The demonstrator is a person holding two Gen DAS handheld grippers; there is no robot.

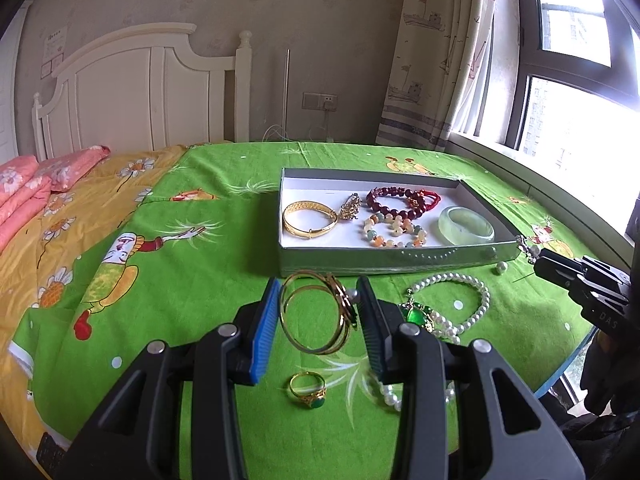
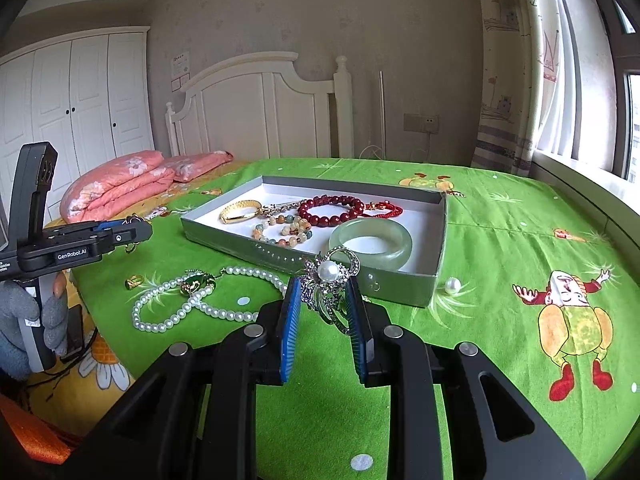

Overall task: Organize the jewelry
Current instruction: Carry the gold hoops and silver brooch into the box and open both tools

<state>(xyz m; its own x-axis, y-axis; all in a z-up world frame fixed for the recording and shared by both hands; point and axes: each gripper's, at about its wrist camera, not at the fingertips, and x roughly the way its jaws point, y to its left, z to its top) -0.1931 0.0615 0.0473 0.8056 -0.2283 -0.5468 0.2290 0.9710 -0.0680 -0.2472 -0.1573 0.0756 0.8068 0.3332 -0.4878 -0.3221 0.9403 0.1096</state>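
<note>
- The gold bangles are thin, stiff wire hoops joined at a clasp: I judge them light and slick, apt to swing or slip. The clasp side against the right pad looks the surest hold.
- The left gripper stands partly closed, its pads pressing the hoops' opposite edges; the bangles seem lifted off the green bedspread, just short of the grey box ahead.
- Below that gripper a gold ring with a green stone lies on the cloth; a pearl necklace sits to its right.
- The silver brooch, with a pearl at its centre, is rigid but ornate and probably fragile at its curls, so a light pinch on the body suits it.
- The right gripper is closed narrowly on the brooch, held just before the box's near wall, with the jade bangle inside the box just beyond.
- A loose pearl rests right of that gripper, beside the box.
</note>
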